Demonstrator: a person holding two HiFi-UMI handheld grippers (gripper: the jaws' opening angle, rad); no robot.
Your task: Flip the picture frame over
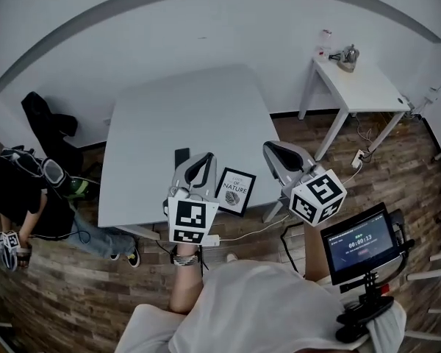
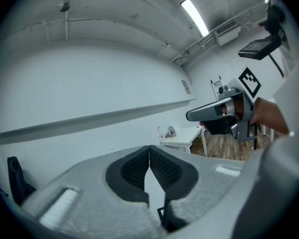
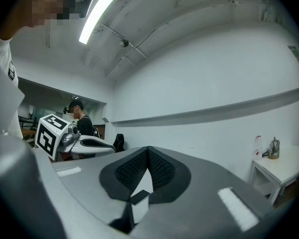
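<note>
The picture frame [image 1: 235, 191], black-edged with a white "NATURE" print facing up, lies near the front edge of the grey table [image 1: 184, 116]. My left gripper [image 1: 201, 164] hovers just left of it, shut with nothing between its pads [image 2: 162, 171]. My right gripper [image 1: 279, 155] hangs to the right of the frame, past the table's edge, also shut and empty. Both point level toward the white wall. In the left gripper view the right gripper [image 2: 217, 111] shows at the right. In the right gripper view the left gripper [image 3: 84, 143] shows at the left.
A dark flat object [image 1: 181, 157] lies on the table left of the left gripper. A small white side table [image 1: 360, 83] with a kettle [image 1: 348, 56] stands at the back right. A person [image 1: 22, 190] sits on the floor at left. A screen on a stand [image 1: 356, 243] is at right.
</note>
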